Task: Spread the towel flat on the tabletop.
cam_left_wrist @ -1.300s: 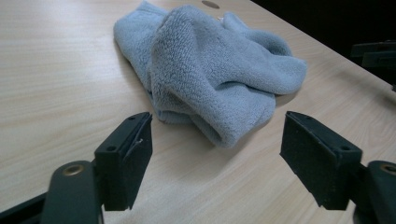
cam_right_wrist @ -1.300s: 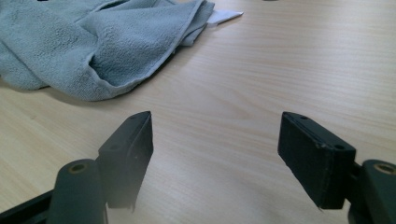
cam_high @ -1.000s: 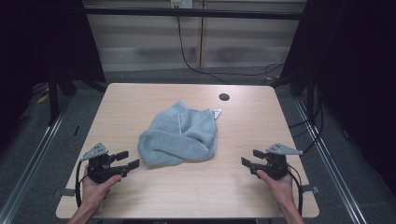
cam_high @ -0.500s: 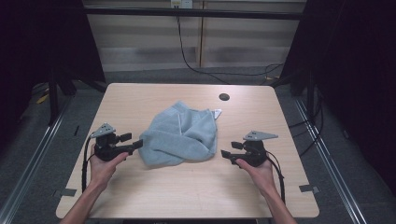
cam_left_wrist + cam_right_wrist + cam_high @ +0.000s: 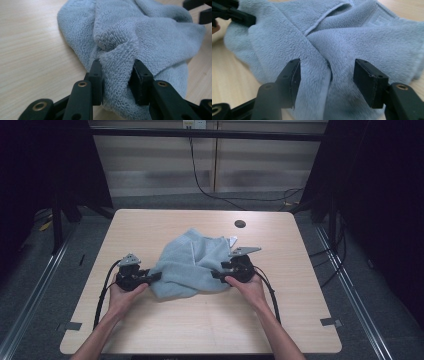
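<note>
pale blue terry, the towel lies crumpled in a loose heap at the middle of the table, a small white tag sticking out at its far right edge. the left gripper meets the heap's left edge; in the left gripper view its jaws stand on either side of a raised fold of the towel, the pads touching the cloth, narrow but not fully pressed together. the right gripper comes in at the heap's right edge; in the right gripper view its jaws stand wide, straddling a crease of the towel with cloth between them and space on both sides. the left hand and right hand reach in from the near edge, cables trailing back along the forearms. the table is light wood with rounded corners and a dark round cable hole near its far edge, well apart from the towel. grey floor, metal rails and black curtains surround it, with cables hanging against the pale wall behind.
</note>
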Demonstrator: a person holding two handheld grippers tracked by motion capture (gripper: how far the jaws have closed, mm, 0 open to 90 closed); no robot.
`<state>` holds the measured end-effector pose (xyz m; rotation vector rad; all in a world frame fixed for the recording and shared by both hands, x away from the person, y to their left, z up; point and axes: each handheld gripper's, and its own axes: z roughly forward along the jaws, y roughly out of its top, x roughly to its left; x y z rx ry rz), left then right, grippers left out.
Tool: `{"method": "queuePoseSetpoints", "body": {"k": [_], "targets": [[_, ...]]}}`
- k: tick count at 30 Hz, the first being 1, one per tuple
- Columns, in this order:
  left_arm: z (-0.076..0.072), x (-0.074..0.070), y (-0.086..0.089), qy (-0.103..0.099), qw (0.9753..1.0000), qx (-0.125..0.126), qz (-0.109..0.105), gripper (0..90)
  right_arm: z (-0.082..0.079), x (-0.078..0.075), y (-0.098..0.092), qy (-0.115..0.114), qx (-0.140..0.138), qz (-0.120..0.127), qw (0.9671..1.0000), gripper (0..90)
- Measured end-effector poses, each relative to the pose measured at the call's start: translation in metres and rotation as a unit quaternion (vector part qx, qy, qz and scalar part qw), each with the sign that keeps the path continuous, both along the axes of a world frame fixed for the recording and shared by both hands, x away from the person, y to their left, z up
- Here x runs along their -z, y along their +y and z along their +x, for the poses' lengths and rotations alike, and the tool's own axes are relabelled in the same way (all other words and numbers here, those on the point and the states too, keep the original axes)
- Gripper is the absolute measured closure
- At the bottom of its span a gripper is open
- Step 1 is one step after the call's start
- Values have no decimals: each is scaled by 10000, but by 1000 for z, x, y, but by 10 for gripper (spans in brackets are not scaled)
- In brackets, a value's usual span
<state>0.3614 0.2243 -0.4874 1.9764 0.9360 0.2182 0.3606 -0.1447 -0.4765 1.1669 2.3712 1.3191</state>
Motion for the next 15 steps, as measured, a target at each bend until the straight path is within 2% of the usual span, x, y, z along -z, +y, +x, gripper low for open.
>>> {"method": "queuePoseSetpoints", "body": {"k": [5, 6, 8, 10, 11, 15], "targets": [[-3, 8, -5, 77, 9998, 138, 95, 660, 11, 11, 7, 88, 80, -32, 9999, 424], [-5, 10, -8, 91, 9996, 210, 141, 661, 14, 17, 10, 206, 155, -171, 9995, 513], [-7, 9, -9, 82, 9995, 256, 158, 664, 15, 24, 10, 281, 222, -204, 9991, 607], [-16, 12, -9, 141, 9989, 414, 145, 668, 11, 28, 7, 291, 240, -156, 9992, 705], [-19, 13, -9, 163, 9986, 474, 145, 669, 7, 29, 5, 318, 242, -146, 9991, 727], [-37, 13, -9, 244, 9976, 642, 85, 668, -10, 29, -3, 381, 81, -195, 9990, 757]]}}
